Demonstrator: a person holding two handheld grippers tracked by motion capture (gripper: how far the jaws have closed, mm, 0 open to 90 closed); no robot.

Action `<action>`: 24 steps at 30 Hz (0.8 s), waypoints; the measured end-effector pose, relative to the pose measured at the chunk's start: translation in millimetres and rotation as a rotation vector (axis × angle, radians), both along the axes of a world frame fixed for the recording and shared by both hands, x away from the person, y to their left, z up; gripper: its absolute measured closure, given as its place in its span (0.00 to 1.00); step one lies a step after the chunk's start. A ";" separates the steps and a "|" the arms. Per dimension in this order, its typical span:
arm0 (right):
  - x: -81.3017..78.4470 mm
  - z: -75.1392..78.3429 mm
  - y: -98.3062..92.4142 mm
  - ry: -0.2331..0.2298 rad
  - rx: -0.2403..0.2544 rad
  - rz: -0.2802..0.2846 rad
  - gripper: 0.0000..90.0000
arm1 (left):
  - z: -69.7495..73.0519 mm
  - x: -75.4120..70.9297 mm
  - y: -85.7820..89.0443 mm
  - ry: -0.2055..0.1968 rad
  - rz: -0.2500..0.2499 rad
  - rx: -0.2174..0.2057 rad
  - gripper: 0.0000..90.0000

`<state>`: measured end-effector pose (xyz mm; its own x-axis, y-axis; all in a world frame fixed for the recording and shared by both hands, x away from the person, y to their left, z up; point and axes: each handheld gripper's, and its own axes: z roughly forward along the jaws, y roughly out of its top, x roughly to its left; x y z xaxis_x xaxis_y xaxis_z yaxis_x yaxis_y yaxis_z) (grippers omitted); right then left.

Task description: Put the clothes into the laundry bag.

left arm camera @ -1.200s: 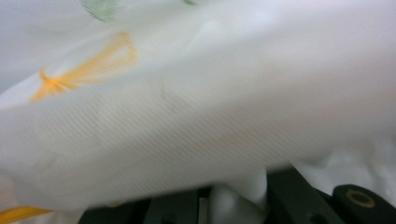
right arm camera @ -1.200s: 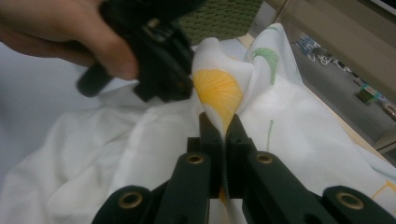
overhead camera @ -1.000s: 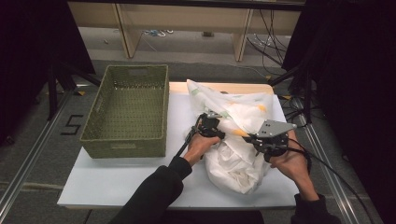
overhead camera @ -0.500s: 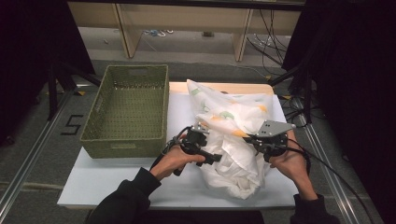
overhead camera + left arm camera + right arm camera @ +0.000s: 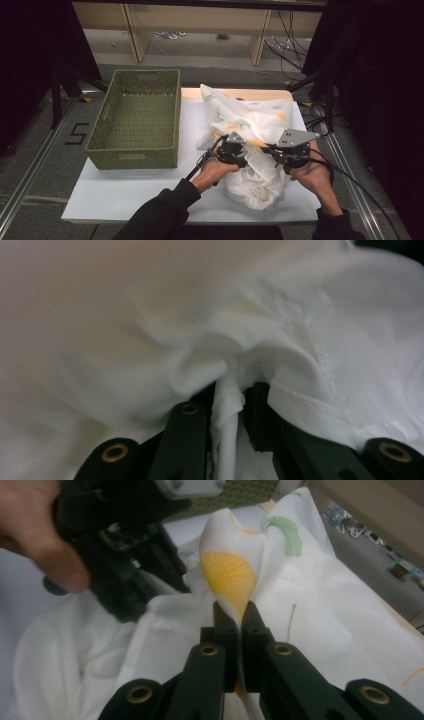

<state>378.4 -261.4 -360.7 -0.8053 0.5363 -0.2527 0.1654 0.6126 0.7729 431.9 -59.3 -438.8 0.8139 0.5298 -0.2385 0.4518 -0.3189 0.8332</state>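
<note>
Nearest the person, both hands hold their tools over the front right part of the white counter (image 5: 125,190). The left gripper (image 5: 239,152) has its fingers (image 5: 186,426) clamped on a bunched fold of the crumpled white cloth printed with yellow and green leaf shapes (image 5: 250,130); they have just been closing, with that fold between them. Half a second ago this gripper sat lower and further left, beside the cloth's edge, and a second ago it was near where it is now. In the left gripper view the pinched fold runs straight up between the fingers and spreads out beyond them.

The right gripper (image 5: 276,150), just right of the left one, is shut on a yellow-printed ridge of the same cloth (image 5: 235,580), its fingers (image 5: 225,630) pressed together with the fabric standing up past their tips. It sits where it sat a second ago.

The cloth lies in a heap under and beyond both pairs of fingers, its long axis running from the near edge of the counter away toward the far edge, with a raised corner pointing away at the far left end.

Left of the fingers and well apart from them stands the olive-green woven rectangular basket (image 5: 137,150), its long side also running near to far, in the same place as before.
</note>
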 end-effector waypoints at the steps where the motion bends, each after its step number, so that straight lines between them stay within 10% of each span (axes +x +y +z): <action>1: 0.0 0.0 0.0 0.000 0.000 0.000 1.00 | 0.0 0.0 0.0 0.000 0.000 0.000 0.89; 7: -7.0 11.9 -2.0 -0.028 0.016 -0.003 1.00 | 5.2 31.6 0.0 -0.049 0.149 -0.035 0.89; 11: -2.0 -2.5 -2.0 0.019 -0.017 -0.013 1.00 | -24.7 48.9 -2.4 0.026 0.242 -0.023 0.81; 15: 3.4 -16.8 -2.1 0.050 -0.037 -0.016 1.00 | -21.2 44.1 3.6 0.046 0.210 -0.030 0.65; 21: 3.5 -14.3 -9.0 0.050 -0.027 -0.040 1.00 | -3.8 16.1 37.0 -0.001 0.159 0.097 0.20; 24: 3.9 -14.1 -9.1 0.044 -0.026 -0.039 1.00 | -9.9 4.8 58.2 -0.019 0.144 0.132 0.17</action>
<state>382.3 -270.5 -374.8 -0.7944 0.5616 -0.2315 0.2233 0.6245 0.7484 436.7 -1.1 -448.6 0.7310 0.6669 -0.1445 0.4850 -0.3589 0.7975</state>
